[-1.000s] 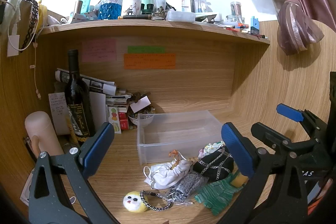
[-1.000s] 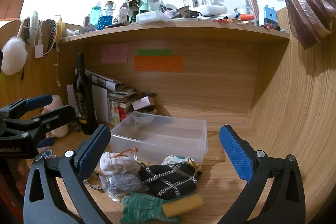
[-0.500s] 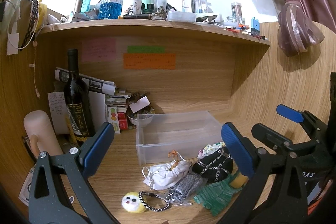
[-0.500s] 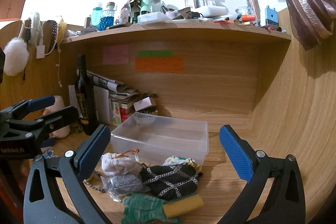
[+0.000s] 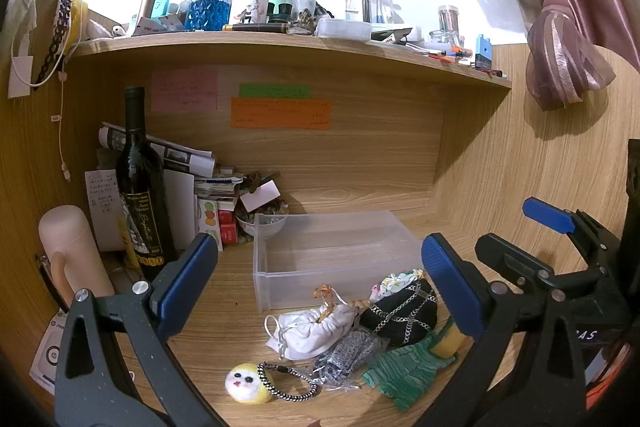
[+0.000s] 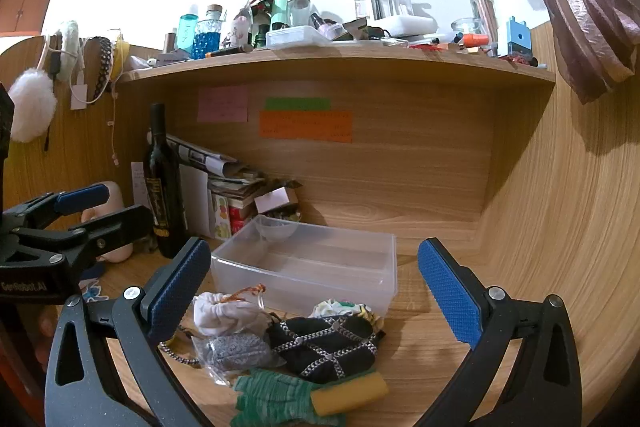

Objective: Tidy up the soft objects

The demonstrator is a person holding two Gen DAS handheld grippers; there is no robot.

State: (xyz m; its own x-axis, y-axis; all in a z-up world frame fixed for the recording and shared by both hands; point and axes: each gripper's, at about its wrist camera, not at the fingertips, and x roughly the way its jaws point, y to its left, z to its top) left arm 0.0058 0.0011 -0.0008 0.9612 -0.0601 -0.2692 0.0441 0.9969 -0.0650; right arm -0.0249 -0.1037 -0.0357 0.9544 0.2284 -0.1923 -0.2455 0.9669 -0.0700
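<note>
A clear plastic bin (image 5: pixel 280 291) (image 6: pixel 376 291) stands empty on the wooden desk. In front of it lies a heap of soft things: a white drawstring pouch (image 5: pixel 312 327) (image 6: pixel 224 313), a black pouch with chain pattern (image 5: pixel 404 311) (image 6: pixel 324 343), a grey mesh bag (image 5: pixel 348 351) (image 6: pixel 232 349), a green and yellow glove (image 5: pixel 408 371) (image 6: pixel 304 395), a floral cloth (image 5: pixel 394 281) (image 6: pixel 344 307) and a yellow felt ball with a face (image 5: pixel 246 383). My left gripper (image 5: pixel 320 283) is open above the heap. My right gripper (image 6: pixel 314 291) is open above it too and shows in the left wrist view (image 5: pixel 548 227).
A dark wine bottle (image 5: pixel 142 195) (image 6: pixel 164 187), a pink flask (image 5: pixel 68 247), stacked papers and boxes (image 5: pixel 208 199) and a small bowl (image 5: pixel 260 223) stand at the back left. A shelf (image 5: pixel 280 41) of bottles runs overhead. A curtain (image 5: pixel 560 27) hangs right.
Both views have shifted only slightly. The objects have not moved and both grippers stay open.
</note>
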